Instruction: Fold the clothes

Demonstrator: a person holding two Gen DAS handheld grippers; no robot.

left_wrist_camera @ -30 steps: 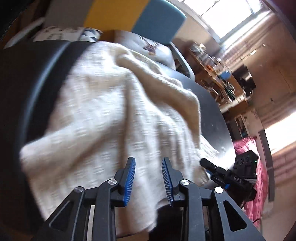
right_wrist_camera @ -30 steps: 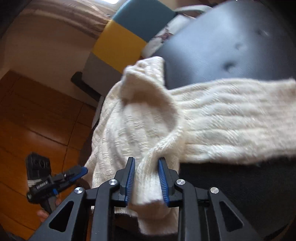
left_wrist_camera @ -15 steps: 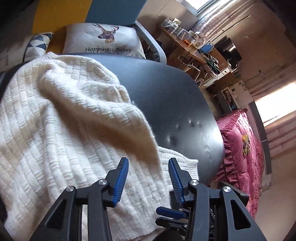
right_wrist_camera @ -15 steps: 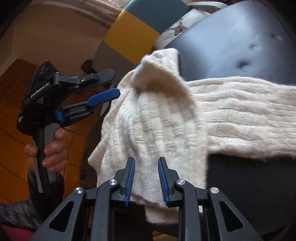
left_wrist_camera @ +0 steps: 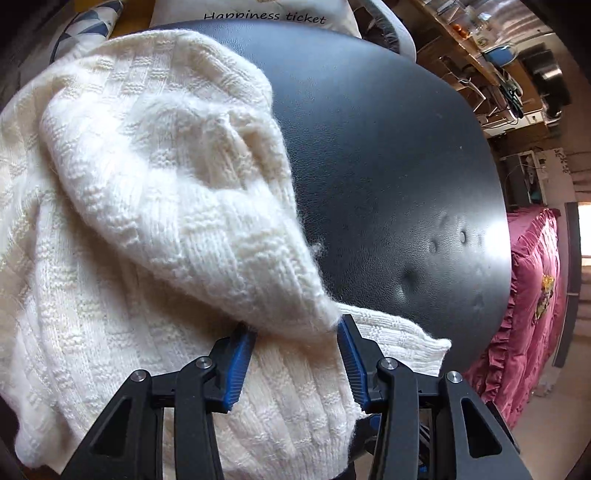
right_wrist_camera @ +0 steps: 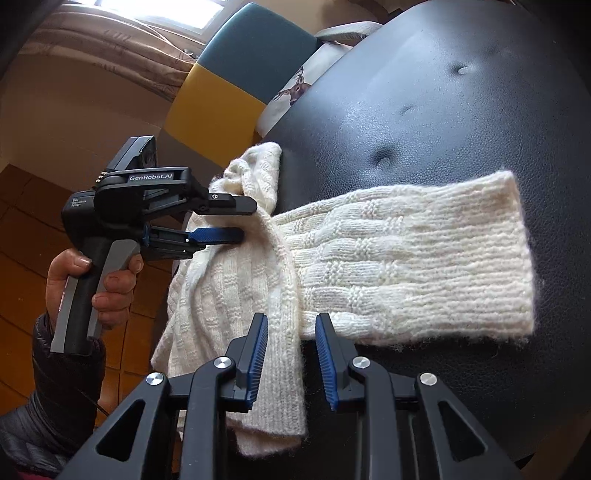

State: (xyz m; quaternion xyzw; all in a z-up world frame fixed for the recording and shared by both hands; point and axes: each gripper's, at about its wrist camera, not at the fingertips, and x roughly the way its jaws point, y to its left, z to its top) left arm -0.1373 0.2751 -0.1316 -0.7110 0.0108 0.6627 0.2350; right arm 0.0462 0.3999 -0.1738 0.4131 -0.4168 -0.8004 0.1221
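A cream knitted sweater [left_wrist_camera: 155,206] is lying across a black padded seat [left_wrist_camera: 388,155], bunched up along the seat's left edge as the left wrist view shows it, with part of the knit hanging over that edge. In the right wrist view one sleeve [right_wrist_camera: 406,258] is stretching flat toward the middle of the seat, its cuff end lying on bare black leather. The left hand-held gripper [left_wrist_camera: 295,328] is sitting low over the sweater with its blue-padded fingers spread apart, and a raised fold of knit is coming down between the fingertips; the pads are not pressing on it. The same left hand-held gripper is showing from the side in the right wrist view, its fingers reaching into the bunched part of the sweater near the seat's edge, with a hand [right_wrist_camera: 92,273] wrapped around its grip. The right hand-held gripper [right_wrist_camera: 290,325] is also standing spread, with a narrow strip of knit running between its fingers and draping over the near edge of the seat. Past the far edge of the seat a white cushion [left_wrist_camera: 258,14] with printed lettering is resting, and a yellow and teal chair back [right_wrist_camera: 229,81] is standing behind it.
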